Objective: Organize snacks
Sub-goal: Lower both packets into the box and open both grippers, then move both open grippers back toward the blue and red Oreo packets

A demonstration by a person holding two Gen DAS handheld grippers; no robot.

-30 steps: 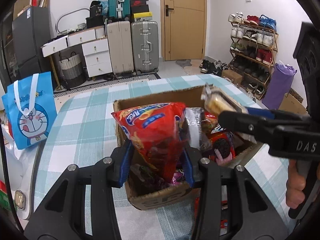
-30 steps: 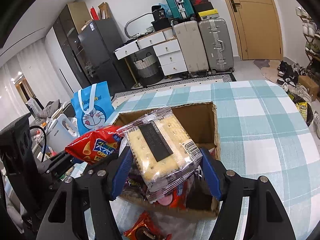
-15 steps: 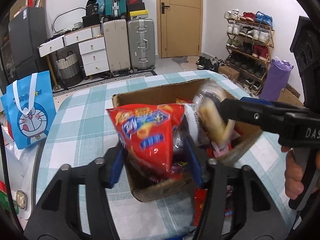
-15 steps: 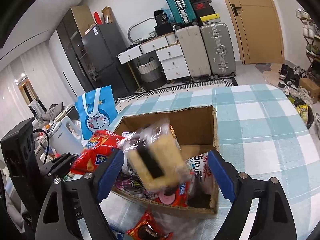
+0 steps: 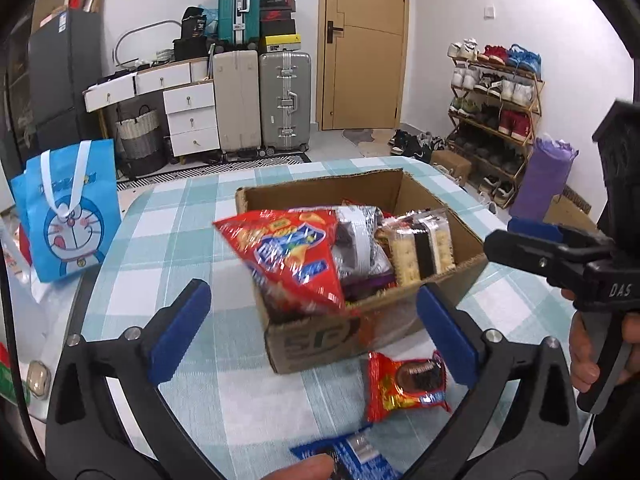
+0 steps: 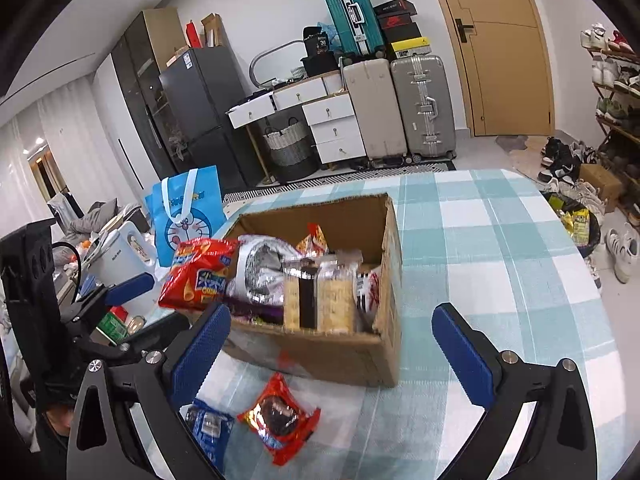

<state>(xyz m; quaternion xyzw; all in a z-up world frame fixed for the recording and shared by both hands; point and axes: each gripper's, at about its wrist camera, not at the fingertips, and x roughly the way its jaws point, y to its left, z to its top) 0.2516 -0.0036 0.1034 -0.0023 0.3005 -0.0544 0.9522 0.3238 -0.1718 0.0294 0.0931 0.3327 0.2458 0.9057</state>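
An open cardboard box point(image 5: 320, 344) point(image 6: 320, 352) of snacks stands on the checked tablecloth. A red chip bag point(image 5: 292, 256) point(image 6: 196, 276) lies over the box's near left corner. A clear cracker pack point(image 5: 420, 248) point(image 6: 320, 300) stands inside against the front wall. My left gripper point(image 5: 312, 300) hangs in front of the box, its jaws opening wide and touching nothing. My right gripper point(image 6: 332, 312) does the same, its jaws opening and free of the crackers. A red cookie pack point(image 5: 404, 384) point(image 6: 280, 416) and a blue pack point(image 5: 352, 456) point(image 6: 208, 428) lie on the cloth before the box.
A blue cartoon bag point(image 5: 68, 216) stands off the table's left edge, with a white kettle point(image 6: 120, 256) near it. Suitcases point(image 5: 284, 100), drawers and a door fill the far wall. A shoe rack point(image 5: 496, 92) stands at the right. A person's fingertip point(image 5: 308, 468) shows at the bottom.
Both grippers opened and let go: the chip bag and the cracker pack dropped into the box. Both grippers drew back from the box, bringing the loose packs on the cloth into view.
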